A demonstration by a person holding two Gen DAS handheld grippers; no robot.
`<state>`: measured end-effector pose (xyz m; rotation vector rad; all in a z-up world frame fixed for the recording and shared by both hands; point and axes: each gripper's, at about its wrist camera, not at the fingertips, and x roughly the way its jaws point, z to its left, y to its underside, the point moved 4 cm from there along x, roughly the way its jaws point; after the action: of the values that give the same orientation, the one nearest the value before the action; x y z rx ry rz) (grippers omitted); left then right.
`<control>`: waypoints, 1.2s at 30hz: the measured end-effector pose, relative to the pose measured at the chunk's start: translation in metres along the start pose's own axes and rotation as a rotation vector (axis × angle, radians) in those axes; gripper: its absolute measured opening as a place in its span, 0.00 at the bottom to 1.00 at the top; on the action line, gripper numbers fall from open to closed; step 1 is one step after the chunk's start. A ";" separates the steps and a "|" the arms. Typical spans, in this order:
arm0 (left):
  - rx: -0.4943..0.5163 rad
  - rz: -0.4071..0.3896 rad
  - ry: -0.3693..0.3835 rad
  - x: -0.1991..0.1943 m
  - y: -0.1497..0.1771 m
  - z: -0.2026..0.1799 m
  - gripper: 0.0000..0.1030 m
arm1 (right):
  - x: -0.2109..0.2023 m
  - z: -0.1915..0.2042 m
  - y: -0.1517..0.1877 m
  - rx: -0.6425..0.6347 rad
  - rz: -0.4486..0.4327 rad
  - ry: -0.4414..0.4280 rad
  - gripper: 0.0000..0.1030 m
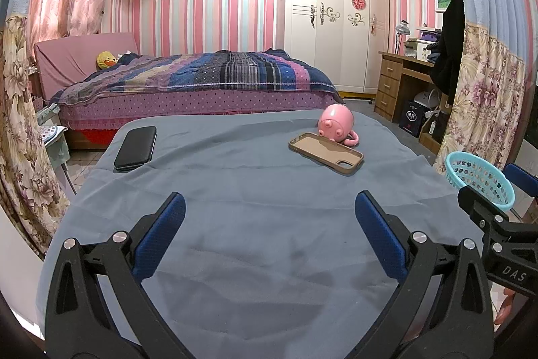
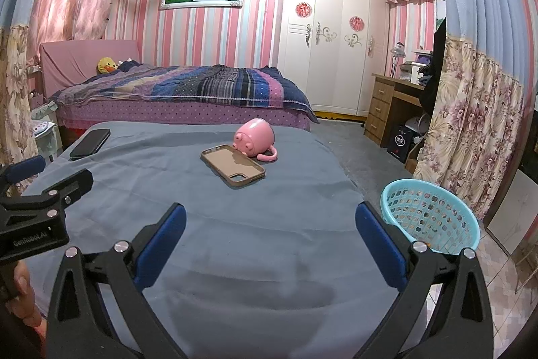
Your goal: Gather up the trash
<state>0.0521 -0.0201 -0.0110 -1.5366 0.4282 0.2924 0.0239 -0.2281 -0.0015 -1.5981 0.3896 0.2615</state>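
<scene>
A table under a blue-grey cloth [image 1: 255,258] [image 2: 255,258] fills both views. A turquoise plastic basket [image 1: 484,179] [image 2: 430,217] stands at its right edge; what it holds I cannot tell. My left gripper [image 1: 270,207] hovers open over the bare near part of the cloth, nothing between its blue pads [image 1: 168,224]. Beside it, my right gripper [image 2: 270,214] is also open and empty, its right finger just in front of the basket. Each gripper shows at the edge of the other's view: the left gripper [image 2: 53,172], the right gripper [image 1: 494,190]. No loose trash shows on the cloth.
A pink pig-faced mug [image 1: 336,123] [image 2: 255,137] lies on its side at the far right, touching a tan phone case [image 1: 326,153] [image 2: 232,165]. A black phone [image 1: 136,147] [image 2: 90,142] lies far left. Behind are a bed [image 1: 201,83], a wardrobe [image 1: 336,22] and a desk [image 1: 400,79].
</scene>
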 end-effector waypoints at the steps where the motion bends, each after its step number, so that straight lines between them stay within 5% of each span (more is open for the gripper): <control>1: 0.000 0.000 0.000 0.000 0.000 0.000 0.95 | 0.000 0.000 0.000 0.000 -0.001 0.001 0.96; 36: 0.004 -0.006 0.001 -0.002 -0.005 -0.005 0.95 | 0.002 -0.008 -0.003 0.007 -0.003 0.005 0.96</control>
<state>0.0523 -0.0252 -0.0054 -1.5338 0.4247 0.2863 0.0265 -0.2357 0.0012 -1.5930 0.3918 0.2537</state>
